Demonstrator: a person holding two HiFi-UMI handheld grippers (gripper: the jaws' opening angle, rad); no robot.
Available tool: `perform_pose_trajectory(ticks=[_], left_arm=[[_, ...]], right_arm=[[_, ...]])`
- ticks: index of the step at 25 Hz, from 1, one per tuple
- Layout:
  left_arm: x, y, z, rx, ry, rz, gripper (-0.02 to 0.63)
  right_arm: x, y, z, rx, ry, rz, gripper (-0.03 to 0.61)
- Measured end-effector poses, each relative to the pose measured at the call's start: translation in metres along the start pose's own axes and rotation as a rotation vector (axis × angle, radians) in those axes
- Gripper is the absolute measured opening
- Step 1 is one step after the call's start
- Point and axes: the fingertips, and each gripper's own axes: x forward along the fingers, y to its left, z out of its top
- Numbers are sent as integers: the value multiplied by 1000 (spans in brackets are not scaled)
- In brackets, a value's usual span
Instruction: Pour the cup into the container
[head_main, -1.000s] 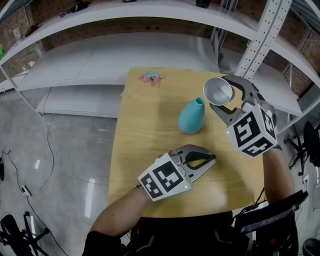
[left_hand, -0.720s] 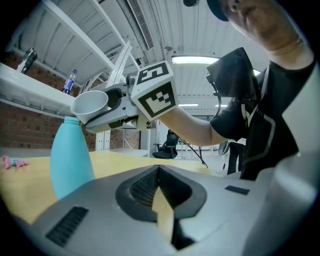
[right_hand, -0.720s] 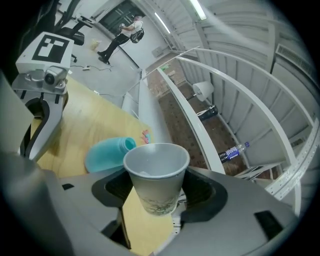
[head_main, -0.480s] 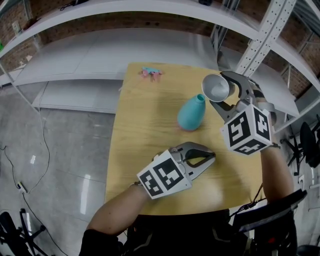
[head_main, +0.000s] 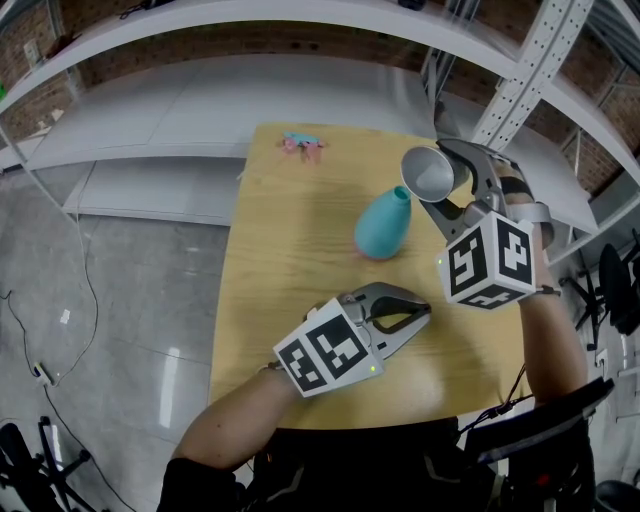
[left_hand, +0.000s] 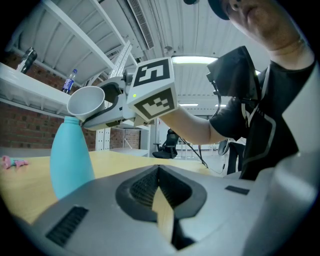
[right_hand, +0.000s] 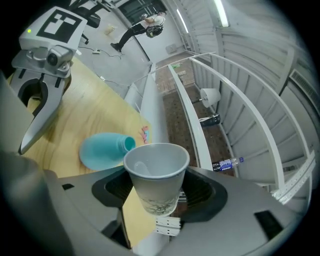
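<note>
Pale grey paper cup (head_main: 432, 173): you hold it by its lower body in your right tool (head_main: 438, 182), whose jaws stand wide and press its sides. It is lifted off the surface and tipped, with its rim just above and beside the neck of the container. That lines the lip up for a pour. Whether rim and neck touch cannot be told, nor what the cup holds.

Turquoise bottle-shaped container with a narrow neck (head_main: 383, 228): it stands upright near the middle of the light wooden surface (head_main: 280, 300), at 7 o'clock from the cup. The small opening likely explains so close an approach.

Left tool (head_main: 425, 316): it sits at 6 o'clock from the container, low over the surface, with its jaws drawn together on nothing. Judged parked there, it is clear of the pour yet near enough to steady the container.

Small pink object (head_main: 302, 146): it lies at the surface's 11 o'clock edge, well apart, and seems to play no part.

Count: two tools, one cup, one container, one pink item (possibly a small cluster).
</note>
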Motion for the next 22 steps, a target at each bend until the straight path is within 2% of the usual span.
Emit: perform_pose_trajectory(ticks=[8,22], left_arm=[[1,0,0,0,1,-2,2],[0,0,1,-1,2,-3,2]], right_arm=[[0,-3,0,-77,27,-36,305],[-1,-3,4,-126,36,-49,305]])
